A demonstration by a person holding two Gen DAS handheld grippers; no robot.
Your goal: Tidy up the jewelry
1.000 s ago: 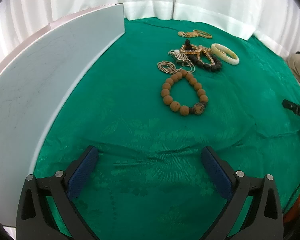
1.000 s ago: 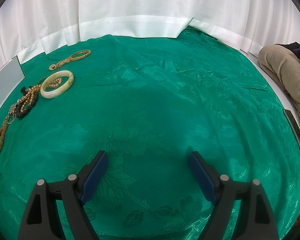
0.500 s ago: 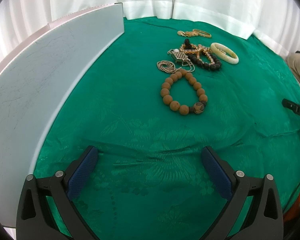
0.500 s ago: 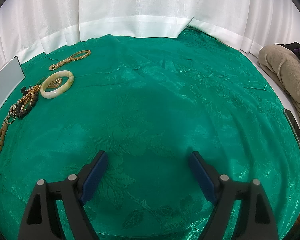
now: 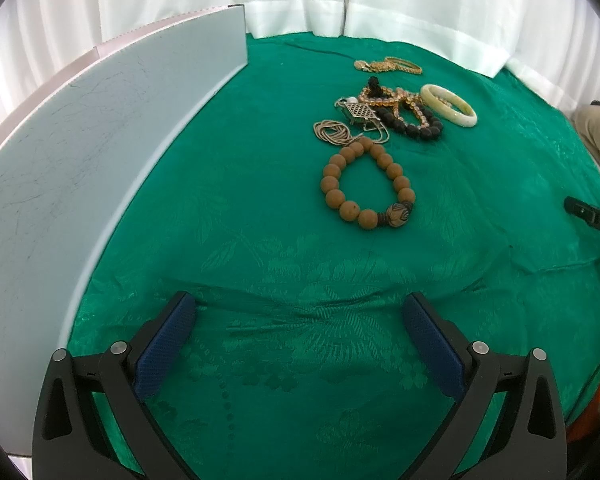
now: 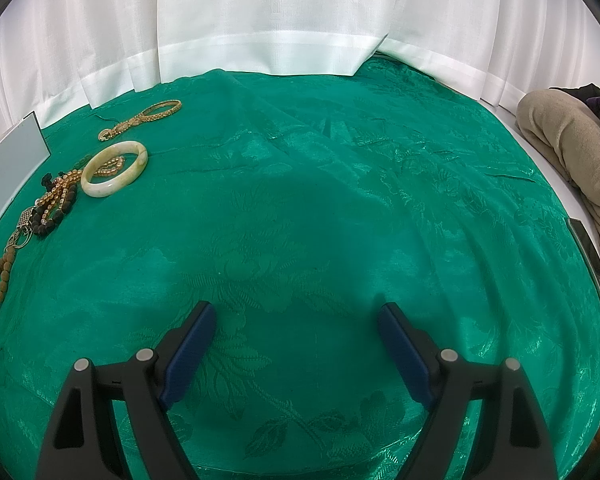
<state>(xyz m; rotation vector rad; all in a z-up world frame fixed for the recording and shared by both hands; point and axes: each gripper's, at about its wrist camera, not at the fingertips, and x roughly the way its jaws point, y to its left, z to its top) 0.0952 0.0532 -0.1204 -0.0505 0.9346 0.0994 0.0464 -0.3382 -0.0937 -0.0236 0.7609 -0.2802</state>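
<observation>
- Comparing this moment with the views from a second earlier shows almost no change: both grippers sit where they were, and no piece of jewelry has shifted.
- Left gripper [image 5: 298,316] hovers low over the green cloth on the counter [image 5: 260,184], its fingers spread wide apart and holding nothing.
- Right gripper [image 6: 296,330] hangs over a bare stretch of the same cloth, its fingers likewise wide apart and empty.
- Ahead of the left gripper lies a brown wooden bead bracelet [image 5: 366,184], the nearest piece, apart from both fingers.
- Just beyond it sits a tangle: a thin chain with a metal pendant [image 5: 358,114], a black bead bracelet [image 5: 416,126] and an amber bead strand [image 5: 396,98], overlapping one another.
- A pale jade bangle [image 5: 450,106] rests beside the tangle, and a gold chain bracelet [image 5: 388,66] lies farther back.
- A pale grey board [image 5: 80,152] stands along the left edge.
- Sorting seems not yet begun; the wooden bracelet looks the likeliest first pick.
</observation>
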